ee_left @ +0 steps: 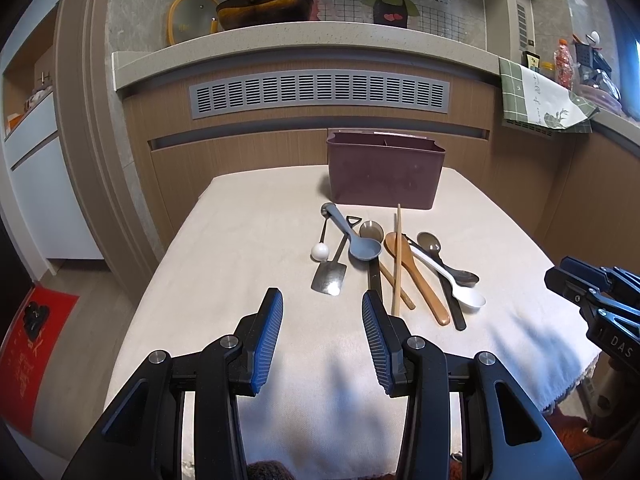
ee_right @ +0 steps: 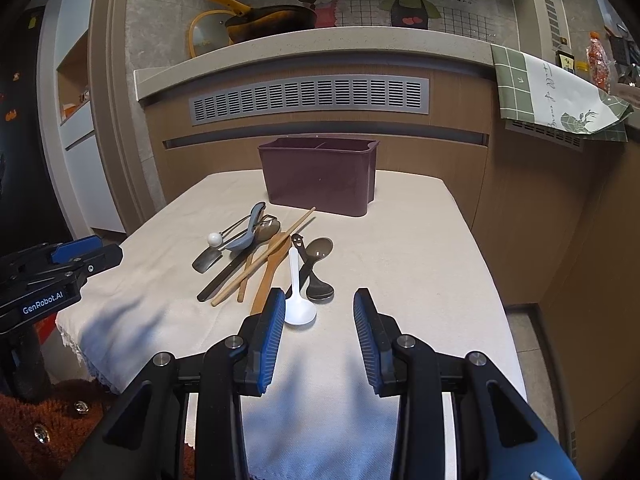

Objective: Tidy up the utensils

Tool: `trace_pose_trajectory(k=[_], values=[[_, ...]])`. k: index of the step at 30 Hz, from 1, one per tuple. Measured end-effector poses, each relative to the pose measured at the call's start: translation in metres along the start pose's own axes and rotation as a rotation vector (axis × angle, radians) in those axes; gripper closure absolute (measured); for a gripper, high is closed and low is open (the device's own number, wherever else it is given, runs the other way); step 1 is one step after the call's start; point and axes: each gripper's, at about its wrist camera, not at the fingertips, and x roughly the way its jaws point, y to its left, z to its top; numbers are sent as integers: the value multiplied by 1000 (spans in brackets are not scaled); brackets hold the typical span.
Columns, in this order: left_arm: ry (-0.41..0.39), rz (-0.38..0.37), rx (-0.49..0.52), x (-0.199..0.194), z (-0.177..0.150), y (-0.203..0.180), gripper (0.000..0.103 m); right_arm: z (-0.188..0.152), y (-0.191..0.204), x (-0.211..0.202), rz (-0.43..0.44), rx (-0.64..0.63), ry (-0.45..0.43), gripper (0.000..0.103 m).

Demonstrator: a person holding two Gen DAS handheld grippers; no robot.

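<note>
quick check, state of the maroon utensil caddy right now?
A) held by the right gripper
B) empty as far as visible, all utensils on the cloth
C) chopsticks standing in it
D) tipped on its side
B: the maroon caddy stands upright with nothing sticking out of it, while the chopstick, white spoon and other utensils lie on the cloth in front; its floor isn't visible.

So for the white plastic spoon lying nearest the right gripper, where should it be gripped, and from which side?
Probably on the white plastic spoon neck, just above the bowl. The bowl lies nearest the open right gripper and that end looks free, while the far handle runs up beside the dark spoon. Come from above, fingers straddling the handle.
</note>
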Motion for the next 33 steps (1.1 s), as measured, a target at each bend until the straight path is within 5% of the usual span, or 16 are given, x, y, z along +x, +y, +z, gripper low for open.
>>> trace_pose_trajectory(k=[33], values=[[18,-6,-18,0,-3,0,61,-1,-2,1,2,12,5,69]])
